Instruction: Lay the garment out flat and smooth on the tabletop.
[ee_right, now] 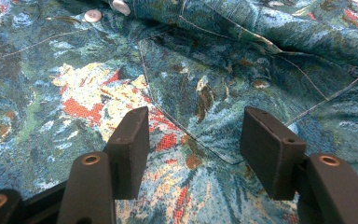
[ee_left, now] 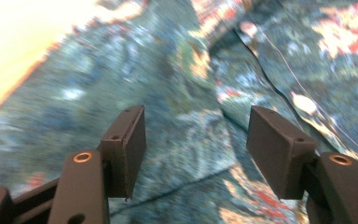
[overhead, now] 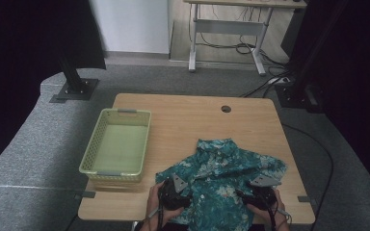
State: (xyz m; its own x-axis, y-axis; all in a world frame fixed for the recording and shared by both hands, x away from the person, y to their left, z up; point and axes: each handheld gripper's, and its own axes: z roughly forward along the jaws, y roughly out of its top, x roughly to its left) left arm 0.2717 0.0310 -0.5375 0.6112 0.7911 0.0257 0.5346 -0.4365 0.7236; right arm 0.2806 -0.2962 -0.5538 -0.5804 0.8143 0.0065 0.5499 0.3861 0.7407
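High view: The table point(overhead: 192, 120) carries a shirt point(overhead: 221, 185) in a teal floral print. The shirt lies crumpled on the near right part of the top, its collar end towards the far side and its lower end at the near edge. A green basket point(overhead: 118, 144) stands on the left part of the table, well apart from the shirt, with nothing in it. The left gripper point(overhead: 173, 192) sits over the shirt's near left edge, held by a hand at the table's near edge. The right gripper point(overhead: 260, 192) sits over the shirt's near right part, also in a hand. A grey plate tops each gripper. From this height the gap of the jaws cannot be read.

Left gripper view: The left gripper point(ee_left: 196, 149) has its jaws set wide apart. Shirt fabric lies beyond and below them; neither pad presses on it and nothing is clamped. A fold runs across the cloth between the jaws. The bare table top shows at the upper left, beside the shirt's edge. The picture is blurred.

Right gripper view: The right gripper point(ee_right: 193, 149) also has its jaws wide apart, with nothing gripped. The shirt's chest pocket point(ee_right: 223, 98) lies just ahead, between the jaws. White buttons point(ee_right: 92, 16) show at the upper left.
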